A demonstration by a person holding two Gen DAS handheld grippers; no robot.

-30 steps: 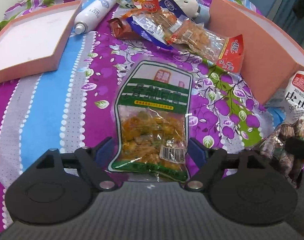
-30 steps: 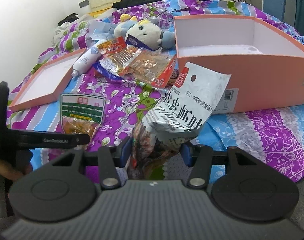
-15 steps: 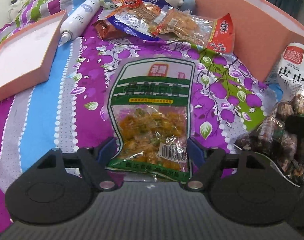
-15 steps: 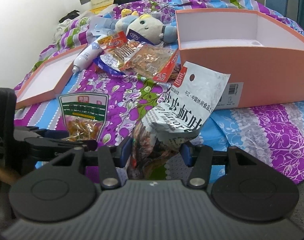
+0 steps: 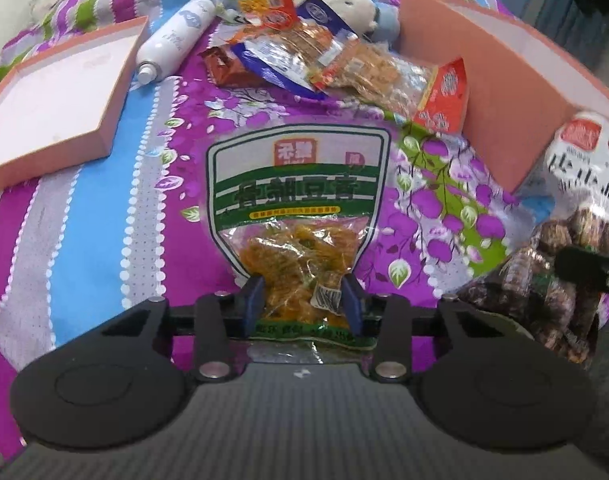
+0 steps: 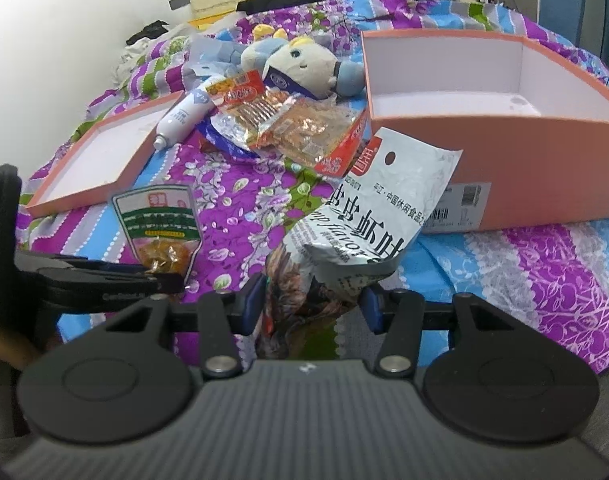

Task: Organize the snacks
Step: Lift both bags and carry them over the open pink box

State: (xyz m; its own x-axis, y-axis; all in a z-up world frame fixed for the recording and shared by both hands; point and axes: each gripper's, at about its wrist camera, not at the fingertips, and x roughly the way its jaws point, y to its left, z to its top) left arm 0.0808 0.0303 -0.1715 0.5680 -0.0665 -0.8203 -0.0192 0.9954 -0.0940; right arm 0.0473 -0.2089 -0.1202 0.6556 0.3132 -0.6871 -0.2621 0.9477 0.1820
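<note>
Left gripper: the left gripper is pinched on the bottom edge of the green-and-white snack bag; its blue pads press the clear lower part where the orange pieces show; the bag's top points away over the bedspread

Right gripper: the right gripper clamps the lower end of the silver snack bag; the crumpled top of that bag tilts toward the box (its printed text reads upside down from this side)

Box: the open pink box sits on the bedspread just behind the silver bag, white inside, with a barcode label on its near wall

Lid: the shallow pink lid lies well to the left, white face up

Snack pile: between lid and box a heap of snack packets, clear with red and blue ends; a brown packet pokes out at its left edge

Other items: a white spray bottle lies on its side beside the lid; a plush toy rests behind the pile, touching it

Setting: a purple, blue and grey striped floral bedspread, in room light; dark clothing heaped at the far end of the bed
</note>
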